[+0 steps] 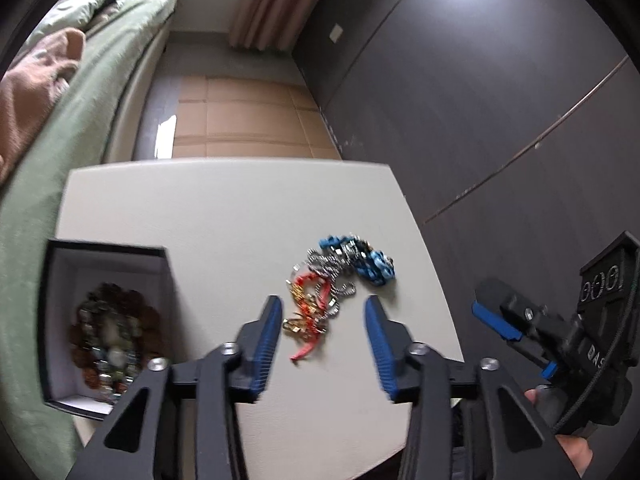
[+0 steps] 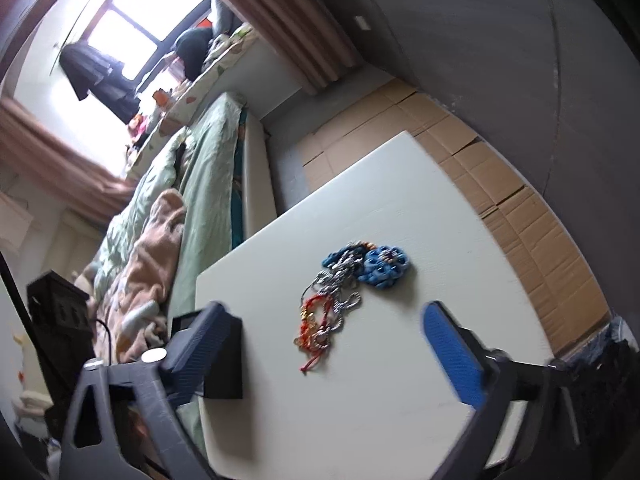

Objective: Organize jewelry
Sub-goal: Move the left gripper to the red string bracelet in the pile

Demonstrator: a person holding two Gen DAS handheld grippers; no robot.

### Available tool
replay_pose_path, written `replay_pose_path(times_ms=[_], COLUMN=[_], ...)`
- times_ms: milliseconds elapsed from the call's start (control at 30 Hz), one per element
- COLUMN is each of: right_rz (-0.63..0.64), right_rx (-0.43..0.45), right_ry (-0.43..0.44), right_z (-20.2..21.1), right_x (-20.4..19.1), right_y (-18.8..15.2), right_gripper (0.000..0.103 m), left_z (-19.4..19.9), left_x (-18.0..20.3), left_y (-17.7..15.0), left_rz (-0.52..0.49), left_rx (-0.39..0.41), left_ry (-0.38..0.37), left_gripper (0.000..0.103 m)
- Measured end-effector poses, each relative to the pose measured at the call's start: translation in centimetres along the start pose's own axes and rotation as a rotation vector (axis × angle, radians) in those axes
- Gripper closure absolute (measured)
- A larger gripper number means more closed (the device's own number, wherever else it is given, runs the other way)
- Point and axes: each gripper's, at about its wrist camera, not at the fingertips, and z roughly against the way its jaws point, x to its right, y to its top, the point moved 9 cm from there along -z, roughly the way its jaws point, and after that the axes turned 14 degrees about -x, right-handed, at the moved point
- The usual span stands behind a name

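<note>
A tangle of jewelry lies on the white table [image 1: 224, 216]: a red cord bracelet with gold beads [image 1: 310, 314], a silver chain [image 1: 330, 270] and a blue beaded piece [image 1: 370, 262]. My left gripper [image 1: 322, 330] is open, its fingertips either side of the red bracelet, just above the table. A black box [image 1: 106, 320] at the left holds beaded bracelets [image 1: 112, 340]. My right gripper [image 2: 332, 344] is open and empty, near the pile's near end [image 2: 316, 328]; the blue piece [image 2: 384, 266] lies beyond. It shows in the left wrist view [image 1: 496, 322] at the table's right edge.
A bed with green bedding [image 1: 80, 92] runs along the table's left side. Flattened cardboard [image 1: 244, 120] covers the floor beyond the table. A dark wall [image 1: 480, 100] stands to the right. The box shows in the right wrist view [image 2: 224, 360] behind my left finger.
</note>
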Motion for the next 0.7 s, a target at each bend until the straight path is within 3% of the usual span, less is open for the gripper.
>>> replay_pose_path(times_ms=[300,700], right_rz=[-0.071,-0.125], right_rx=[-0.009,-0.049], right_ry=[0.034,0.075], right_z=[-0.4,-1.7], right_x=[2.6,4.5], right_y=[0.8,0.8], right_gripper=[0.024,0.024], left_z=[-5.3,-7.4], left_x=[0.0,-0.4], left_y=[-0.6,-0.5], left_rz=[0.028,0.024], left_rx=[-0.116,-0.131], left_ry=[0.024,0.093], left_gripper=[0.077,0.078])
